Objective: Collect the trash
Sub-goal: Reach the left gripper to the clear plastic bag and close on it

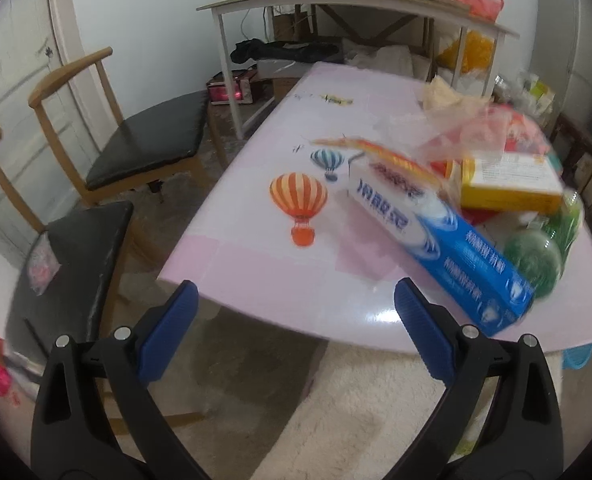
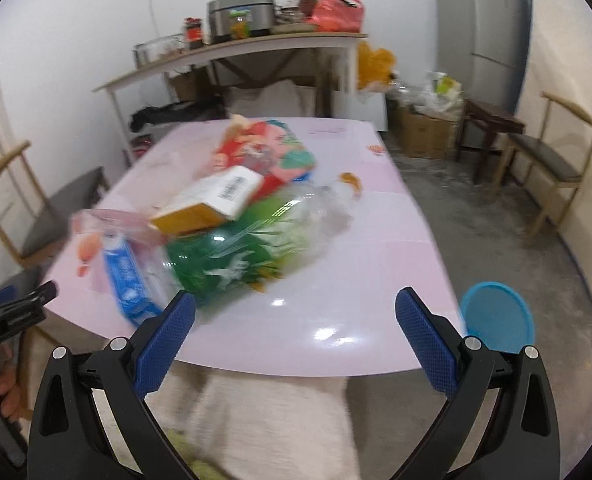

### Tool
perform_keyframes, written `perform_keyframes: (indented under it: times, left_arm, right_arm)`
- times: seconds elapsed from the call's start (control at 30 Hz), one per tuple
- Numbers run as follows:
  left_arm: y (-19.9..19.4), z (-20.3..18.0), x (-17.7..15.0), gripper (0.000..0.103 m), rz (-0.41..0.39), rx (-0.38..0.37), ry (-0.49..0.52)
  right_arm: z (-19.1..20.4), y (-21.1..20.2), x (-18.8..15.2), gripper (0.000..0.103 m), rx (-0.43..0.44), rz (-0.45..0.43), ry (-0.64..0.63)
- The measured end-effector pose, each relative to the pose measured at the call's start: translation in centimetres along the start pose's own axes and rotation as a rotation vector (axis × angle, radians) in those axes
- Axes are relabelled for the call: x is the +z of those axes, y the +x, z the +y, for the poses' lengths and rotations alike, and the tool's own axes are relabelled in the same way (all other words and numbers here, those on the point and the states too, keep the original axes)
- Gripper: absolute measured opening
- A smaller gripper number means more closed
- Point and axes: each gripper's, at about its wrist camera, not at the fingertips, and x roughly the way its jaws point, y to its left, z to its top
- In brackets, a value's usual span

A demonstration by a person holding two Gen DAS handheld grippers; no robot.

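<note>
We are hovering at near table (image 1: 255, 280) edge, nothing collected yet. Left gripper (image 1: 296, 320) and right gripper (image 2: 296, 328) both spread wide, holding nothing. Trash pile sitting on table: toothpaste box (image 1: 440, 240), green bottle (image 2: 239, 256), yellow box (image 1: 508, 188). Blue bin (image 2: 498, 320) waiting beside table; whole pile left to move.

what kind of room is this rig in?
Most likely a lived-in home dining or kitchen area. A pink table with a balloon print holds a pile of packaging; wooden chairs stand beside it, a side shelf carries a cooker and jars, and a fridge stands in the corner.
</note>
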Motion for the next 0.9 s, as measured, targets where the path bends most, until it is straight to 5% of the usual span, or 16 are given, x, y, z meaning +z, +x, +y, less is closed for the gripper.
perform_keyframes:
  times: [0.17, 0.4, 0.67, 0.73, 0.9]
  left_arm:
    - [0.0, 2.0, 1.0, 0.094, -0.101, -0.232, -0.072]
    - [1.6, 2.2, 3.0, 0.094, -0.081, -0.542, -0.184]
    - [6.3, 0.9, 5.4, 0.094, 0.005, -0.629, -0.267]
    - [7.6, 0.8, 5.8, 0.072, 0.023, -0.641, -0.286]
    - [9.6, 0.4, 6.5, 0.042, 0.058, -0.644, -0.299]
  right_arm:
    - [1.7, 0.6, -0.4, 0.097, -0.004, -0.008, -0.083]
    - [2.0, 2.3, 0.2, 0.097, 0.038, 0.019, -0.072]
    - [3.4, 3.9, 0.5, 0.097, 0.057, 0.046, -0.1]
    - [3.5, 4.1, 0.6, 0.097, 0.06, 0.05, -0.102]
    - [3.4, 5.0, 0.7, 0.097, 0.055, 0.08, -0.093]
